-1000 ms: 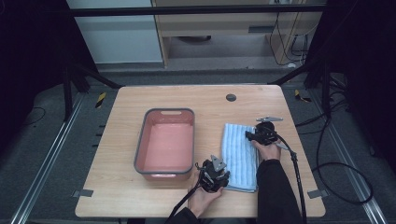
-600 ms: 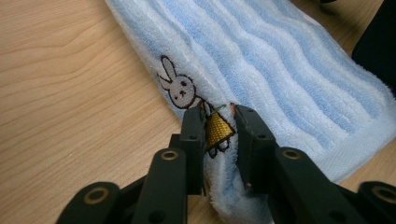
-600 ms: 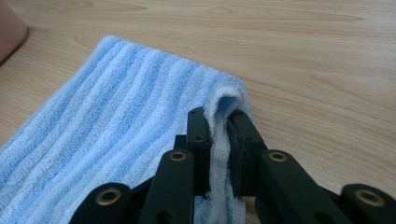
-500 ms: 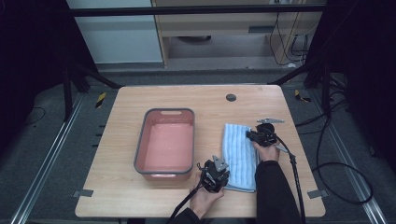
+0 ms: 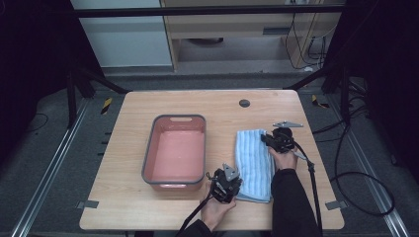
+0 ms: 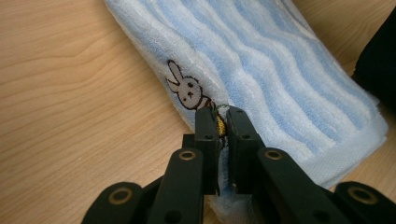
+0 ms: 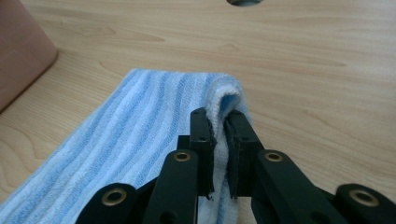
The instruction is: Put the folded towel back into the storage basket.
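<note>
A folded blue-and-white striped towel [image 5: 254,163] lies on the wooden table right of a pink tub [image 5: 175,150]. My left gripper [image 5: 232,190] is at the towel's near left corner, and its jaws have just closed onto the towel's edge [image 6: 222,123], beside an embroidered rabbit [image 6: 187,91]. My right gripper [image 5: 267,139] is at the far right corner. Its jaws have just closed too, and they pinch a raised fold of the towel [image 7: 223,121].
The pink tub with a grey rim [image 5: 148,153] stands left of the towel and holds nothing. A round dark hole [image 5: 244,103] is in the table near its far edge. Cables trail from both grippers off the near and right sides.
Both grippers' jaws have closed on the towel's corners. The hands have stayed almost where they were.
</note>
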`<state>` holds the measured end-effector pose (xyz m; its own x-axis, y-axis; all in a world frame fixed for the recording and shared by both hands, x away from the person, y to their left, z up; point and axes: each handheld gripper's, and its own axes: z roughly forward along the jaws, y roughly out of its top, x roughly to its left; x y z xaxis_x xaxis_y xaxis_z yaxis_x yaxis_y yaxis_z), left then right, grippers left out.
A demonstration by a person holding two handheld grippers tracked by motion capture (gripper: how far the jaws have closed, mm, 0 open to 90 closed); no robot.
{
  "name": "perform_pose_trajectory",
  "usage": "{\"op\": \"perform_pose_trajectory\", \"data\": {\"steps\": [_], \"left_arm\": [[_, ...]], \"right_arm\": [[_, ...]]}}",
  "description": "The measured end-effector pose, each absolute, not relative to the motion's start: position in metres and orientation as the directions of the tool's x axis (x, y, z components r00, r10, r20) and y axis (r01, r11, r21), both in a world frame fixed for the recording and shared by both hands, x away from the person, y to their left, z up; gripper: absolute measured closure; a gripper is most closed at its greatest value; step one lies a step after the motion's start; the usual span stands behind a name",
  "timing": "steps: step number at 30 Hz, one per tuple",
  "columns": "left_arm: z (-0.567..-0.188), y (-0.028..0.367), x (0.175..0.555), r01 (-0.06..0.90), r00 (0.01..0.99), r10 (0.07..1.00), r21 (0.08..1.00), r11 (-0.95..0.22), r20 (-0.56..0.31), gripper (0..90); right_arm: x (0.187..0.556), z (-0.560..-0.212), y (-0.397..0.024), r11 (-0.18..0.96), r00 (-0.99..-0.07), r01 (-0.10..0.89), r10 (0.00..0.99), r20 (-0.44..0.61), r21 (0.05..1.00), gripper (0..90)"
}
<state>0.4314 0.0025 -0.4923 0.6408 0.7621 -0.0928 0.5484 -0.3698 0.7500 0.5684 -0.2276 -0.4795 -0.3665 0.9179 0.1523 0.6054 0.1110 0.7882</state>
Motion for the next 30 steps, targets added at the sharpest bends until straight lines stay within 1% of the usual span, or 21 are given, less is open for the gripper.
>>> {"op": "perform_pose_trajectory", "data": {"steps": [4,11,17,18,21,24,30], "left_arm": [[-0.484,0.008,0.43,0.536,0.638,0.764,0.769,-0.349,-0.097,84.3],[-0.466,0.012,0.426,0.512,0.648,0.755,0.791,-0.335,-0.1,84.4],[-0.448,0.016,0.424,0.485,0.656,0.75,0.811,-0.326,-0.091,84.4],[-0.444,0.018,0.423,0.48,0.656,0.749,0.816,-0.321,-0.091,84.4],[-0.434,0.02,0.422,0.467,0.657,0.75,0.826,-0.316,-0.084,84.4],[-0.425,0.024,0.421,0.453,0.661,0.746,0.834,-0.316,-0.077,84.4],[-0.409,0.032,0.416,0.429,0.663,0.746,0.85,-0.307,-0.065,84.4]], "right_arm": [[0.564,-0.462,-0.227,0.11,-0.378,0.574,0.914,0.144,0.811,83.1],[0.562,-0.446,-0.226,0.111,-0.384,0.554,0.913,0.135,0.825,83.0],[0.558,-0.426,-0.224,0.108,-0.383,0.528,0.915,0.123,0.842,83.0],[0.556,-0.417,-0.223,0.107,-0.385,0.519,0.915,0.121,0.848,83.0],[0.555,-0.411,-0.223,0.103,-0.384,0.51,0.916,0.119,0.854,83.0],[0.551,-0.394,-0.219,0.109,-0.391,0.482,0.915,0.101,0.869,83.0],[0.548,-0.377,-0.212,0.119,-0.401,0.456,0.912,0.084,0.882,83.0]]}}
